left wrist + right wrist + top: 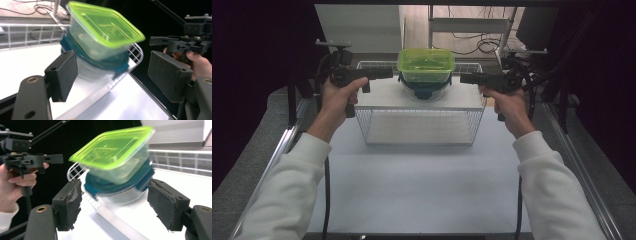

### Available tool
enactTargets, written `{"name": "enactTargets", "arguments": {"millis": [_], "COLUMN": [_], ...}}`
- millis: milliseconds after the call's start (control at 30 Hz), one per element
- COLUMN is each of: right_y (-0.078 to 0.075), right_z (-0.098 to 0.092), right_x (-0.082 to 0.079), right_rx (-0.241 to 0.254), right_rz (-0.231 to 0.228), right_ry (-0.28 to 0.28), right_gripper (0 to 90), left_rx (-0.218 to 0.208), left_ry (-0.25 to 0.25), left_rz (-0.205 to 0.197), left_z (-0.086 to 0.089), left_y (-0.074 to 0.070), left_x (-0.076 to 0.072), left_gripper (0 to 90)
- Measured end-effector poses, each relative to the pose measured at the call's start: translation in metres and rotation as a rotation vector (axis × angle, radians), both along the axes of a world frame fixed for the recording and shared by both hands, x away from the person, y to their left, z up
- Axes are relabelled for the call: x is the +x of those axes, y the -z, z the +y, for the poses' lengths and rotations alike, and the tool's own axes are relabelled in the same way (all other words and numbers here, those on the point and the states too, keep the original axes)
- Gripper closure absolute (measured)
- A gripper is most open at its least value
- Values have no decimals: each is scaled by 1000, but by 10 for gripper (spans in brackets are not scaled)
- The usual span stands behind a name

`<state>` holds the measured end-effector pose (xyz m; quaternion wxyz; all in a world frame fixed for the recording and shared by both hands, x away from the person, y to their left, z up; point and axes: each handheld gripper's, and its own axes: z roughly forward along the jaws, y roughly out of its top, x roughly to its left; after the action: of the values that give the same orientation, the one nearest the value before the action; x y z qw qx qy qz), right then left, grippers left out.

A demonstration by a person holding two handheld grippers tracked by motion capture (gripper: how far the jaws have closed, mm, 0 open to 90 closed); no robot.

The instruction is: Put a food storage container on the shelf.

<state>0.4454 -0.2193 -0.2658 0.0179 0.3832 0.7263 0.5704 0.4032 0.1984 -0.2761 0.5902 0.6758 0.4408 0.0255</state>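
Nearest the high camera: two white sleeves (287, 195), rising from the bottom edge over a pale grey table (422, 190). Above them, a hand on each tool. Left gripper (384, 73) held level and pointing right, just short of the stacked boxes; jaws apart, nothing between them, pads clear of the plastic in the left gripper view. Right gripper (464, 78) held level and pointing left from the other side, likewise near the stack but not touching; jaws spread wide, empty, the worn pads (75, 202) standing free either side of the boxes in the right gripper view.

Between the two tools, at the back middle of a white shelf top (387, 97) on a wire rack (419, 127): a clear box with a green lid (426, 64), seated on a second box with a dark teal lid (424, 86). Upper box touching the teal lid beneath it, seemingly sitting a little askew on it, though motion blur in both gripper views leaves that unsure. Behind the stack, a low wire rail (372, 64) along the rack's far edge. Beyond it, cables (482, 46) on the floor.
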Motion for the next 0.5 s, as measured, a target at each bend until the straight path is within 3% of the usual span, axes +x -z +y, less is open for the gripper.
{"name": "enactTargets", "arguments": {"millis": [67, 100, 200, 333, 367, 400, 500], "right_y": [2, 3, 5, 17, 21, 26, 36], "right_z": [-1, -2, -5, -10, -11, -12, -14], "right_x": [-10, -15, -23, -54, -60, -66, -78], "right_rx": [-11, -14, -17, -77, -91, -106, -137], "right_rz": [-22, -37, -55, -103, -110, -119, -132], "right_ry": [-8, -11, -11, -10, -6, -1, -5], "right_gripper": [256, 252, 252, 250, 249, 250, 248], "left_rx": [13, 34, 38, 53, 53, 64, 82], "left_ry": [-2, -7, -4, 20, 20, 25, 24], "left_rz": [-10, -25, -34, -59, -59, -57, -55], "left_z": [1, 2, 3, 4, 4, 5, 7], "left_y": [2, 6, 11, 31, 31, 41, 52], "left_x": [-6, -16, -27, -59, -59, -72, -84], "left_gripper": [233, 234, 235, 236, 236, 236, 236]}}
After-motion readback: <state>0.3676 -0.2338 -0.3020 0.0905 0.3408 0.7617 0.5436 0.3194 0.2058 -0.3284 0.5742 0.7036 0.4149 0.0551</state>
